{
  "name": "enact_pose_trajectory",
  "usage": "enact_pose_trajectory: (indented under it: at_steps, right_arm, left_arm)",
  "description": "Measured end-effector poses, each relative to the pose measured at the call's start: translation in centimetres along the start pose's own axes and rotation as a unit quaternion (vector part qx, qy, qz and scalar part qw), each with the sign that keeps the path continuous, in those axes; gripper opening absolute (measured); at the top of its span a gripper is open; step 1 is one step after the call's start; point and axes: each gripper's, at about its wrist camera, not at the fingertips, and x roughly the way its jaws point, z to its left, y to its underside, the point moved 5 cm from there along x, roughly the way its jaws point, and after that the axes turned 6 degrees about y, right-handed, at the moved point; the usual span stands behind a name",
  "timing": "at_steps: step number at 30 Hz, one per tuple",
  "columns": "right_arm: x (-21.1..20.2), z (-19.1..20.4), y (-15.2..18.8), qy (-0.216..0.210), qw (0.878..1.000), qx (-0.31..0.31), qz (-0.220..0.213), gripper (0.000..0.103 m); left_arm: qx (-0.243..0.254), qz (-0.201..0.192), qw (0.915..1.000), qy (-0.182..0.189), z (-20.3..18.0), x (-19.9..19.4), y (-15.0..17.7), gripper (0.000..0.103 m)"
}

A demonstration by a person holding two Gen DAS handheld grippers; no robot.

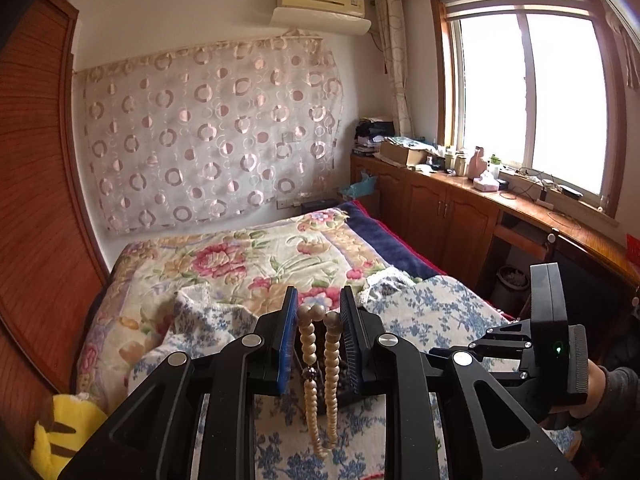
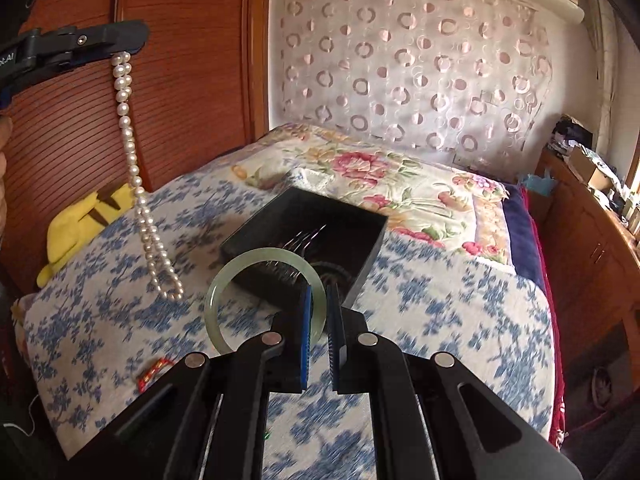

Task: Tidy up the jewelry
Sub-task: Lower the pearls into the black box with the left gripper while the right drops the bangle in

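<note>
We see bright daylight pour in from the window [image 1: 528, 96], which glares white. Both pictures bend at the edges. The blue-flowered sheet [image 2: 440, 312] looks blurry in the right wrist view.

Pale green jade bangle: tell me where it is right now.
Right wrist view: the pale green jade bangle is pinched in the right claw, held above the blue-floral bedspread, just before the open black box.

Floral quilt [image 1: 224, 264], yellow plush toy [image 2: 80, 224], circle-patterned curtain [image 1: 208, 132], air conditioner [image 1: 320, 2]
</note>
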Motion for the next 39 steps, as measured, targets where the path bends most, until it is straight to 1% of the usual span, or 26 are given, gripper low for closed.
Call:
enact_pose_trajectory:
  at_steps: [5, 11, 16, 22, 25, 30, 39]
  right_arm:
    - [1.6, -1.0, -1.8, -0.001, 1.0, 0.001, -0.006, 0.009]
    - [5.2, -1.3, -3.1, 0.002, 1.0, -0.003, 0.003, 0.009]
    - [7.5, -1.6, -3.4, 0.006, 1.0, -0.003, 0.01, 0.009]
    - [9.4, -1.2, -2.4, 0.003, 0.999, -0.014, 0.028, 0.009]
    - [9.8, -1.2, -1.9, 0.004, 0.999, -0.016, 0.034, 0.009]
    - [9.7, -1.2, -1.6, 0.002, 0.999, -0.014, 0.032, 0.009]
    - [9.7, -0.9, -1.4, 0.004, 0.999, -0.018, 0.036, 0.009]
  left_arm:
    - [0.007, -0.004, 1.0, 0.0, -0.1, 1.7, -1.8, 0.02]
    - [0.011, 0.001, 0.9999, -0.001, 0.0, 2.8, -2.6, 0.02]
    - [0.018, 0.001, 0.9998, 0.0, 0.1, 4.3, -3.9, 0.02]
    - [0.019, 0.0, 0.9998, 0.006, 0.0, 5.8, -4.6, 0.02]
    - [0.017, 0.008, 0.9998, 0.01, -0.1, 6.8, -3.9, 0.02]
    - [0.006, 0.034, 0.9993, 0.013, 0.5, 8.8, -1.7, 0.02]
    - [-0.003, 0.08, 0.9968, 0.004, 1.7, 11.6, 2.0, 0.021]
